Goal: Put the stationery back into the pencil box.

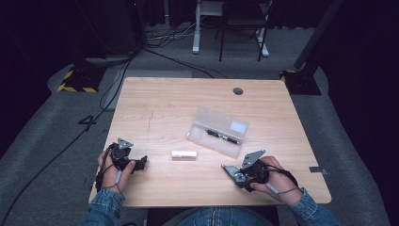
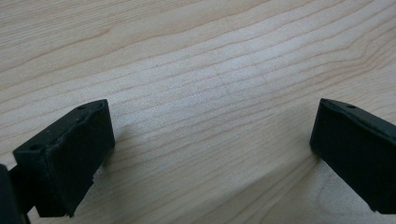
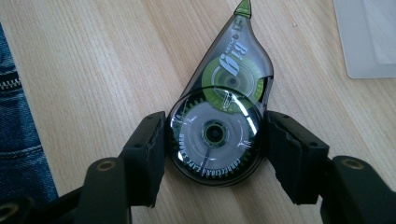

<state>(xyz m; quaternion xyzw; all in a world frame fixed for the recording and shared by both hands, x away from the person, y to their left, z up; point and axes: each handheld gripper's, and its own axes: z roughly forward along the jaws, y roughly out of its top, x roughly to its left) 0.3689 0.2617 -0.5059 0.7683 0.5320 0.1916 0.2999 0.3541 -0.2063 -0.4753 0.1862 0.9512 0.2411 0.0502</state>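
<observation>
Correction tape lay flat on the table, the right gripper clamped around its round body. Lifting it looked next, while the left gripper rested with jaws apart, holding nothing.

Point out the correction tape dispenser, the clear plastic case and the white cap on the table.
correction tape dispenser (image 3: 215,135), right gripper view, hub of its big reel.
clear plastic case (image 1: 219,130), high view, middle of its lid.
white cap (image 1: 184,154), high view, middle of its side.

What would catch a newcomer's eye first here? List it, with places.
The right gripper closed around a smoky correction tape roller with green wheels, at the table's near right edge. Next, a clear plastic case holding a pen at mid-table, and a small white tube lying in front of it.
</observation>
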